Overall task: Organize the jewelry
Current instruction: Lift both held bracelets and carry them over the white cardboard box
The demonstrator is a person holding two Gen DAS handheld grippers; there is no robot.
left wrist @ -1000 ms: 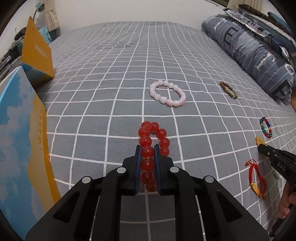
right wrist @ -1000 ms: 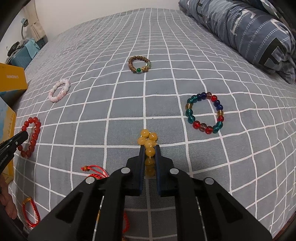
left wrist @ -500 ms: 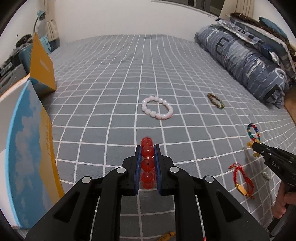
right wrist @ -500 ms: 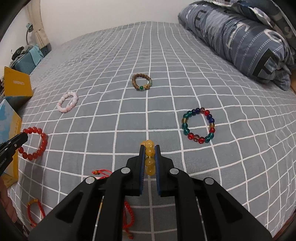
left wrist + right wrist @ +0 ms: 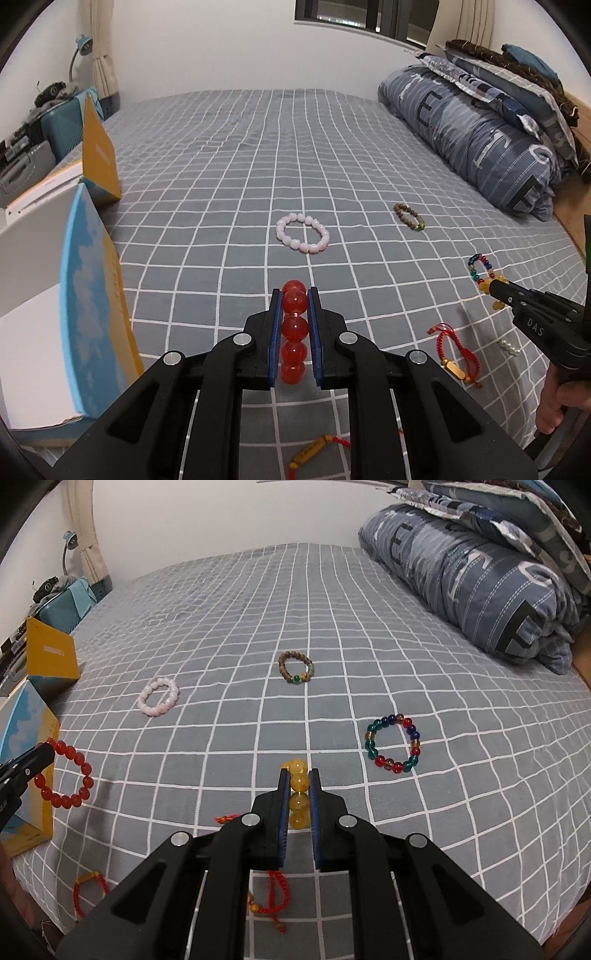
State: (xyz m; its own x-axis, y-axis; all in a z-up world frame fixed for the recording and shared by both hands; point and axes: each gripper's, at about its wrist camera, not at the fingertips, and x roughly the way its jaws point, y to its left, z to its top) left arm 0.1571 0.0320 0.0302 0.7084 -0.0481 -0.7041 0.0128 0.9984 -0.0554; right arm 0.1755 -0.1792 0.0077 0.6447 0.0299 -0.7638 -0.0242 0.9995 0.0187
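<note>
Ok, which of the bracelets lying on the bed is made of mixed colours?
The multicoloured bracelet, right of the right gripper; the pink bracelet and brown bracelet are mostly single-coloured.

This is a bedroom in a home. A bed (image 5: 229, 155) with a grey checked sheet fills the view. At 2 o'clock lie a rolled duvet (image 5: 476, 136) and stacked pillows (image 5: 517, 70). At 10 o'clock hangs a curtain (image 5: 103, 48), with a lamp (image 5: 83, 42) beside it. At 12 o'clock is a window (image 5: 369, 14) in the white wall.

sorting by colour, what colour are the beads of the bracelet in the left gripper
Red, glossy round beads, held in the shut left gripper; clearest in the left wrist view.
</note>
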